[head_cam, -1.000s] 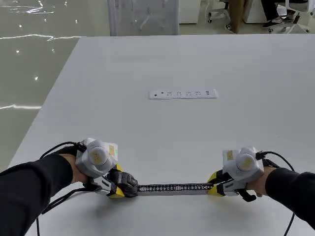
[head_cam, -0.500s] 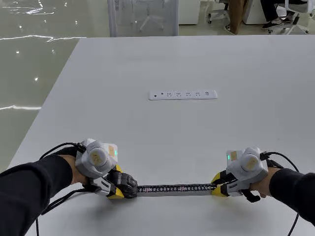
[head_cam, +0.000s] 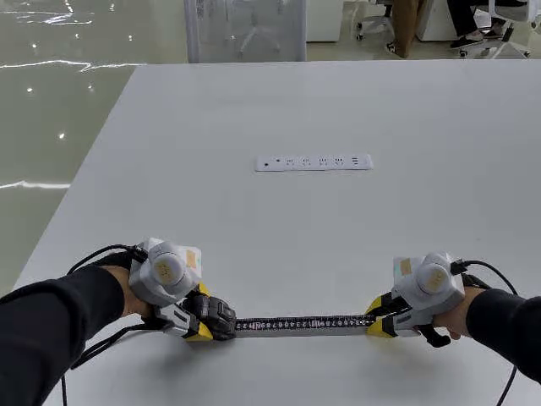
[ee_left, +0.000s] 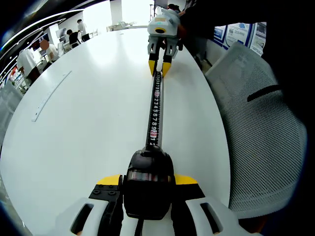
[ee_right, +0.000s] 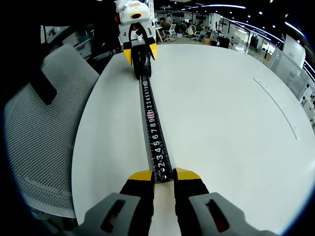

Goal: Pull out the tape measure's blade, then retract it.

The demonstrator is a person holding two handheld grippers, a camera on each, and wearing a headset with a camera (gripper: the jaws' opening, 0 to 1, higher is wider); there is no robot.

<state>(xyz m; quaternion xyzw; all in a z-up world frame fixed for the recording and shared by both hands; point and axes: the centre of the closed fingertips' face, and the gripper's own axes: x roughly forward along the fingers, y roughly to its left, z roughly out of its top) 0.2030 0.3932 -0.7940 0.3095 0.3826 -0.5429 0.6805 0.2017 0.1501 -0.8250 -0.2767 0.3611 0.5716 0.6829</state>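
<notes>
Head view puts one black tape measure case (head_cam: pixel 216 314) at the lower left of the frame, clamped between the yellow-tipped jaws of the left gripper (head_cam: pixel 203 326). One dark measuring blade with white numerals (head_cam: pixel 300 323) runs out of it, straight across to the lower right. There the right gripper (head_cam: pixel 377 326) has its jaws pinched on the blade's free end. I count two grippers, one in each of my hands, both low over the white tabletop (head_cam: pixel 296 245) near its close edge. The blade lies flat on or just above the surface; I cannot tell which.

One white power strip (head_cam: pixel 314 162) lies flat near the middle of the frame, well apart from the tape.

Left gripper view has the case at bottom centre, squeezed between the two jaws. The blade runs from it up the frame to the other gripper at the top.

Right gripper view shows the blade's end held between two yellow tips at bottom centre, with low numerals nearest me. The case sits at top centre in the far gripper. One grey mesh chair (ee_right: pixel 44 123) takes up the left of that frame.
</notes>
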